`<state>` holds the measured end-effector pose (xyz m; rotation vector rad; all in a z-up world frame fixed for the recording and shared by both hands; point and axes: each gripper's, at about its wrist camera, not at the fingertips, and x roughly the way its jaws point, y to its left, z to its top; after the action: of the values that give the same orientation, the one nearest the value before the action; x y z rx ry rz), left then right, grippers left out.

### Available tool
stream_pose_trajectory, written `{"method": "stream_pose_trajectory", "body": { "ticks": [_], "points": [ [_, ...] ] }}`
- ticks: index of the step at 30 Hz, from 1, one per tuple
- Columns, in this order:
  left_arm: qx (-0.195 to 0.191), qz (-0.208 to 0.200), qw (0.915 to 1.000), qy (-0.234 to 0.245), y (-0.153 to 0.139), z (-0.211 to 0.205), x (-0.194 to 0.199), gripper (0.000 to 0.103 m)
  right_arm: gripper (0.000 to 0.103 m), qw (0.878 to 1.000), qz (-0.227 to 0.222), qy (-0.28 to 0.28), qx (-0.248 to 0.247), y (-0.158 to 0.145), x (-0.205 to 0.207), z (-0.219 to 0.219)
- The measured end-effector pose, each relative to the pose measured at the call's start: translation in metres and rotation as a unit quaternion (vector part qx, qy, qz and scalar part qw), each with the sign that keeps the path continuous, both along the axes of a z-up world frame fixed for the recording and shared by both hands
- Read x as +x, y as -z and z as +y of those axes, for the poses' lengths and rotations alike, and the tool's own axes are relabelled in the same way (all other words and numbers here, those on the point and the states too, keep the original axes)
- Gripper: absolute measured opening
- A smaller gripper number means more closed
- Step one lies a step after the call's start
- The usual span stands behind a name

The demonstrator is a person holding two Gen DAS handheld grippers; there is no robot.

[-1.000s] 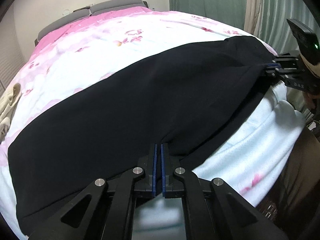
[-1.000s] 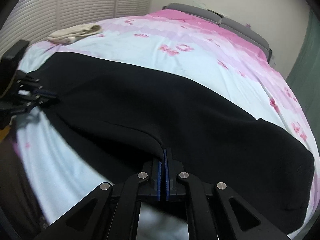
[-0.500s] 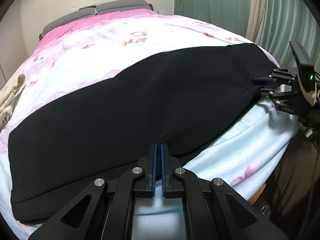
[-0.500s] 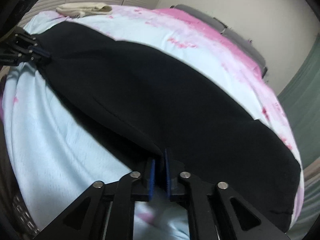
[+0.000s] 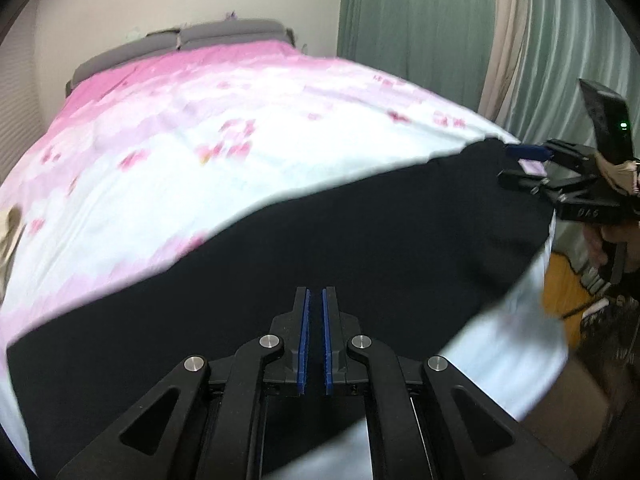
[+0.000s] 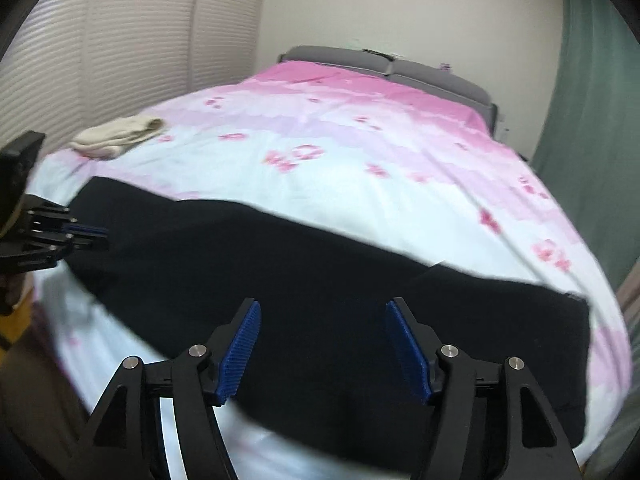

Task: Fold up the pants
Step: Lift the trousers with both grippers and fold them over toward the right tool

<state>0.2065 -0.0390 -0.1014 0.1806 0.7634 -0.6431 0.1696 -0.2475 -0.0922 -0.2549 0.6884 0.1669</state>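
Black pants [image 5: 280, 280] lie stretched across the near edge of the bed, also in the right wrist view [image 6: 340, 300]. My left gripper [image 5: 314, 300] hovers over the cloth with its blue pads a narrow gap apart and nothing visibly pinched between them. In the right wrist view it shows at the far left [image 6: 86, 234] at the pants' left end. My right gripper [image 6: 322, 310] is wide open and empty above the pants. In the left wrist view it shows at the right [image 5: 520, 160], jaws apart, at the pants' right end.
The bed has a pink and white floral cover [image 6: 360, 152] and a grey headboard [image 6: 384, 64]. A folded cream cloth [image 6: 116, 136] lies at the bed's left side. Green curtains [image 5: 420, 20] hang on the right. Wooden floor [image 5: 564, 280] shows past the bed's corner.
My right gripper has opened wide and let go of the pants. My left gripper's pads have parted slightly. The pants have dropped flat onto the bed, and both grippers have lifted.
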Motion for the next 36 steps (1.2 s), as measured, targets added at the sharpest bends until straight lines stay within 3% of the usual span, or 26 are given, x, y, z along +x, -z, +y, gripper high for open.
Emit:
{"method": "stream_pose_trajectory", "body": {
  "ticks": [3,6,10,14,16,21,24,25,30,33,35,36],
  "points": [
    [-0.018,-0.002,0.9998,0.006,-0.011,-0.039,0.032,0.008,0.065,0.999,0.027,-0.024,-0.007,-0.014,0.052,-0.028],
    [-0.023,-0.004,0.9997,0.007,-0.019,-0.077,0.067,0.012,0.065,0.994,0.086,-0.064,0.002,-0.022,0.110,-0.057],
    [-0.026,-0.003,0.9996,0.008,-0.017,-0.115,0.105,0.013,0.065,0.971,0.200,-0.128,0.029,-0.014,0.184,-0.087],
    [-0.024,0.007,0.9997,0.004,-0.005,-0.138,0.124,0.013,0.058,0.935,0.308,-0.174,0.037,0.019,0.239,-0.101],
    [-0.021,0.012,0.9997,0.004,0.003,-0.142,0.127,0.013,0.053,0.909,0.361,-0.204,0.044,0.041,0.256,-0.104],
    [0.003,0.017,0.9998,0.006,0.024,-0.148,0.130,0.014,0.053,0.851,0.458,-0.254,0.045,0.096,0.260,-0.103],
    [0.008,0.024,0.9996,0.008,0.032,-0.147,0.132,0.014,0.049,0.820,0.504,-0.257,0.086,0.128,0.259,-0.100],
    [0.012,0.024,0.9996,0.008,0.034,-0.146,0.132,0.014,0.037,0.820,0.500,-0.268,0.082,0.133,0.252,-0.094],
    [0.007,0.019,0.9998,-0.005,0.029,-0.137,0.133,0.014,0.021,0.850,0.425,-0.311,0.023,0.103,0.226,-0.076],
    [-0.004,0.005,1.0000,-0.007,0.017,-0.130,0.127,0.017,0.017,0.877,0.343,-0.337,-0.007,0.059,0.203,-0.073],
    [-0.006,-0.009,0.9999,-0.003,0.010,-0.128,0.120,0.017,0.016,0.904,0.252,-0.341,-0.049,0.027,0.178,-0.068],
    [-0.005,-0.016,0.9999,0.000,0.008,-0.128,0.117,0.020,0.016,0.911,0.226,-0.340,-0.061,0.022,0.171,-0.066]
  ]
}}
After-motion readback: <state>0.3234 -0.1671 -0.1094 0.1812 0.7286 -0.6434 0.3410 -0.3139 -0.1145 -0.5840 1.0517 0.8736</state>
